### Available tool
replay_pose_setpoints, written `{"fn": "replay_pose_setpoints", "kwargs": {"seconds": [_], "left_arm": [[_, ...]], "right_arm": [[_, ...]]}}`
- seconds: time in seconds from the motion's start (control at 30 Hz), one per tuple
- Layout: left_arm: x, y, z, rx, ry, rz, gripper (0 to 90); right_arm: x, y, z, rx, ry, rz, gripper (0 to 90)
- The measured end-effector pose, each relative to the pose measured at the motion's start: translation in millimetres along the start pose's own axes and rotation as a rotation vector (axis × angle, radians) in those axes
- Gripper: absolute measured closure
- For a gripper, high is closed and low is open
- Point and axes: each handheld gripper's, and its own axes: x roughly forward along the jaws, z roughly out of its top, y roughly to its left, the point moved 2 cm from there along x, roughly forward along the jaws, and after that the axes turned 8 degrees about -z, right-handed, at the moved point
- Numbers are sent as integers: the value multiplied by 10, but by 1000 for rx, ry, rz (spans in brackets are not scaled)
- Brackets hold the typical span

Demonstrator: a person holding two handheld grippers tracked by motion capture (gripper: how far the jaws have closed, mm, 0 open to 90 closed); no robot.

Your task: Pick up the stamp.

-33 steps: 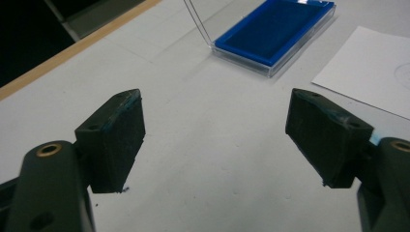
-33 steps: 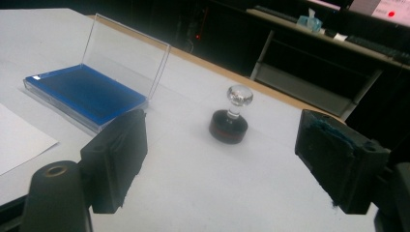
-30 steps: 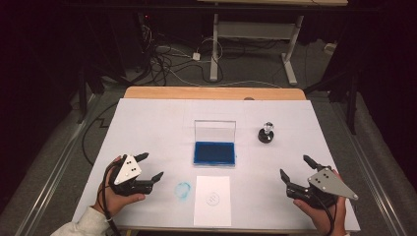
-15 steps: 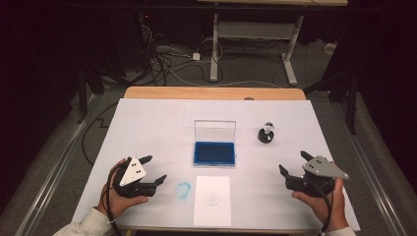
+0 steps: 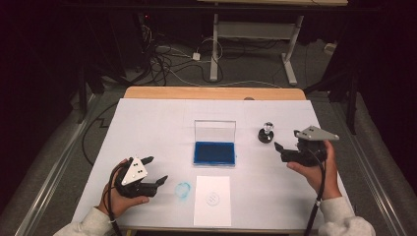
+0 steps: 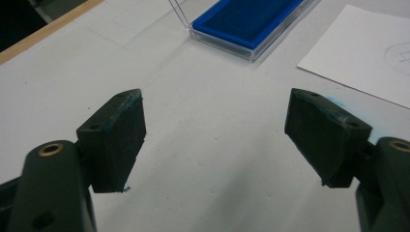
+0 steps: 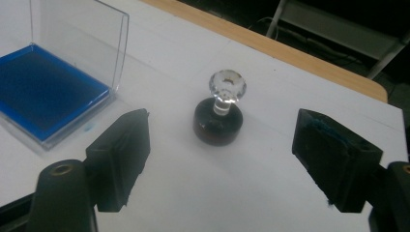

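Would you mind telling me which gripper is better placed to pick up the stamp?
Probably the right gripper: its open fingers already face the stamp close ahead, while the left gripper sits across the table beside the paper sheet.

White table (image 5: 147,123) w/ blue ink pad (image 5: 214,152), stamp (image 5: 266,132), paper sheet (image 5: 212,199).

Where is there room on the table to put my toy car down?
The bare white stretch left of the ink pad, behind the left gripper, is free. So is the far strip behind the pad's clear lid. It's crowded between the pad, the stamp and the right gripper.
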Motion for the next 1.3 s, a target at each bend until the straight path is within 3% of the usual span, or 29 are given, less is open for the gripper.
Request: {"fn": "replay_pose_setpoints", "kwargs": {"seconds": [0.1, 0.2, 0.33, 0.47, 0.63, 0.77, 0.93, 1.1, 1.3], "left_arm": [[-4, 1, -5, 0, -1, -4, 218], [-4, -2, -8, 2, 2, -5, 218], [-9, -6, -8, 2, -1, -8, 218], [-10, -15, -7, 11, -13, -33, 209], [1, -22, -9, 13, -6, -39, 210], [-13, -29, -5, 19, -17, -49, 210], [-10, -29, -15, 21, -11, -55, 210], [-6, -30, -18, 26, -2, -53, 213], [3, -34, -17, 30, 2, -58, 214]], "right_arm": [[155, -16, 103, -2, 52, 28, 209], [316, -24, 166, -21, 101, 23, 213], [521, -39, 212, -8, 162, 59, 217], [652, 0, 282, -41, 190, 42, 231], [831, 19, 362, -49, 267, 51, 243], [957, -25, 387, -12, 319, 67, 285], [1066, -76, 382, 5, 342, 86, 321], [1125, -86, 388, 5, 362, 98, 428], [1154, -61, 397, -28, 372, 108, 502]]}}
